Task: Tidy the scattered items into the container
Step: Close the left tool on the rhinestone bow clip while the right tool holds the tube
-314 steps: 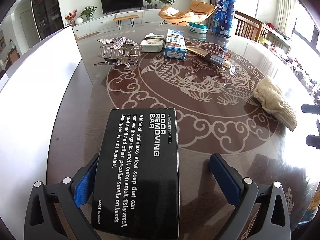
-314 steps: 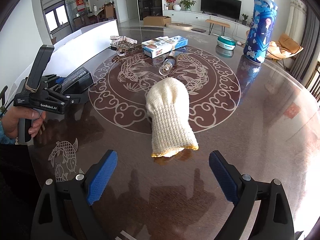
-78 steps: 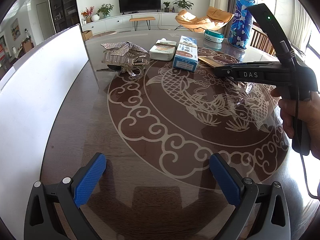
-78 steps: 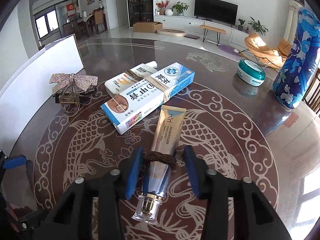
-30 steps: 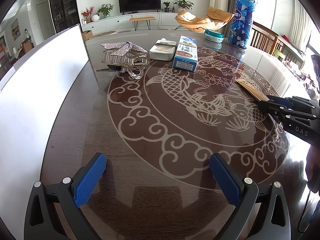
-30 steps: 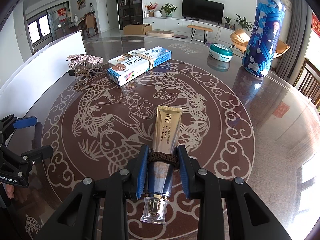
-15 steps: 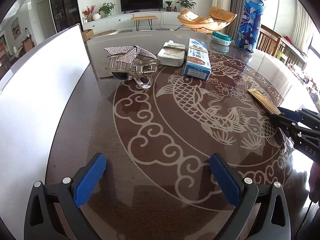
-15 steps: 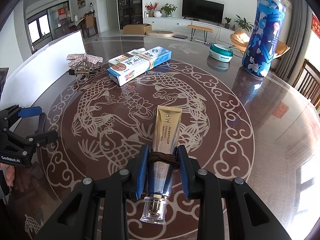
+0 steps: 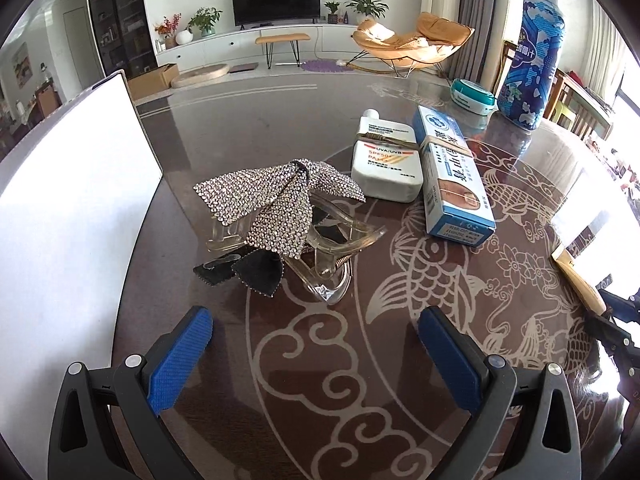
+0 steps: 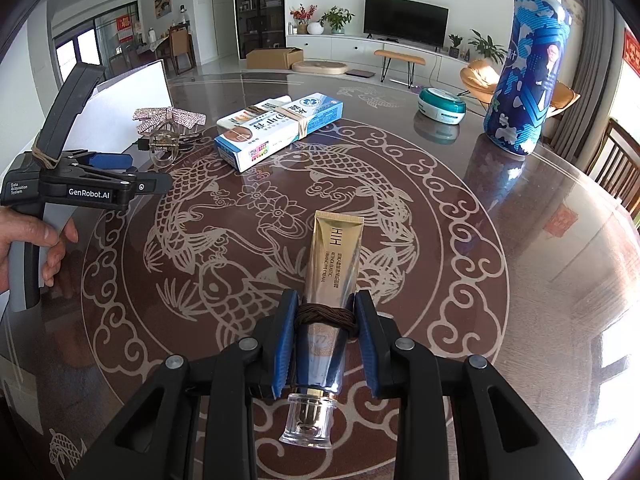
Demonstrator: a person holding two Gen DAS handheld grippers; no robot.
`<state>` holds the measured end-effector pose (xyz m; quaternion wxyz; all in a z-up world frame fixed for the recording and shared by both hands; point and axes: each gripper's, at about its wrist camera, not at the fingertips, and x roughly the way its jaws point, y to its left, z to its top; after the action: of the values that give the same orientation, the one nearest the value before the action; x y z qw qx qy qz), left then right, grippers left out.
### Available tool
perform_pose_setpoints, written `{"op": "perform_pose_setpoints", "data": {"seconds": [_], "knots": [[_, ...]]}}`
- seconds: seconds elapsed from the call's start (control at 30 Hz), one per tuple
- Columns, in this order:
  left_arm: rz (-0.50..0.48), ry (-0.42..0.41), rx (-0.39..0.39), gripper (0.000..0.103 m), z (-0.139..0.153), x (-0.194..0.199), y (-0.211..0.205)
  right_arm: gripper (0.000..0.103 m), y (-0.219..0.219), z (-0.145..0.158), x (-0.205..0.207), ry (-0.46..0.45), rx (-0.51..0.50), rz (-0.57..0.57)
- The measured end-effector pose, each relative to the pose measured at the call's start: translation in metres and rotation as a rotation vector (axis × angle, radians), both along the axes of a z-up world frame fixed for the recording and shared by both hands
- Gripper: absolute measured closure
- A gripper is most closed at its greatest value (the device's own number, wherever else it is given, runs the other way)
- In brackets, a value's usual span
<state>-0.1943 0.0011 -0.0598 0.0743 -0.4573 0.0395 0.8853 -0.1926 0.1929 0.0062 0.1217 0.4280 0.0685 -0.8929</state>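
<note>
On the big round desk (image 10: 540,264) with the fish pattern, a white container wall (image 9: 72,200) stands at 9 o'clock. Left claw (image 9: 316,356) is wide open and empty, with the sparkly bow hair clip (image 9: 280,216) just beyond at 12. Right claw (image 10: 324,344) is clamped on the gold cream tube (image 10: 332,256), cap end toward the camera.

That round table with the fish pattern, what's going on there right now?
A person is tidying it with hand-held tongs. The right tongs are shut on a gold cream tube. The left tongs are open and empty, facing a rhinestone hair clip beside a boxed bundle.
</note>
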Motion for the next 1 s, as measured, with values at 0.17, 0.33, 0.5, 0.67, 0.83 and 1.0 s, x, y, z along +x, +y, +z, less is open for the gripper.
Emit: {"op": "perform_pose_setpoints", "data": {"seconds": [0.17,0.33,0.5,0.67,0.83,1.0], "knots": [[0.0,0.0,0.0,0.0,0.0,-0.001,-0.001,0.073,0.0,0.0,0.0,0.0,0.0,0.0],[-0.003,-0.002,0.0,0.0,0.0,-0.003,0.0,0.073,0.0,0.0,0.0,0.0,0.0,0.0],[-0.004,-0.003,-0.002,0.0,0.0,-0.004,0.0,0.073,0.0,0.0,0.0,0.0,0.0,0.0],[-0.007,-0.043,-0.011,0.0,0.001,-0.01,0.001,0.073,0.0,0.0,0.0,0.0,0.0,0.0],[-0.026,-0.035,-0.063,0.0,0.011,-0.011,0.005,0.073,0.0,0.0,0.0,0.0,0.0,0.0],[-0.037,-0.012,-0.037,0.0,0.026,-0.012,0.004,0.073,0.0,0.0,0.0,0.0,0.0,0.0]]}}
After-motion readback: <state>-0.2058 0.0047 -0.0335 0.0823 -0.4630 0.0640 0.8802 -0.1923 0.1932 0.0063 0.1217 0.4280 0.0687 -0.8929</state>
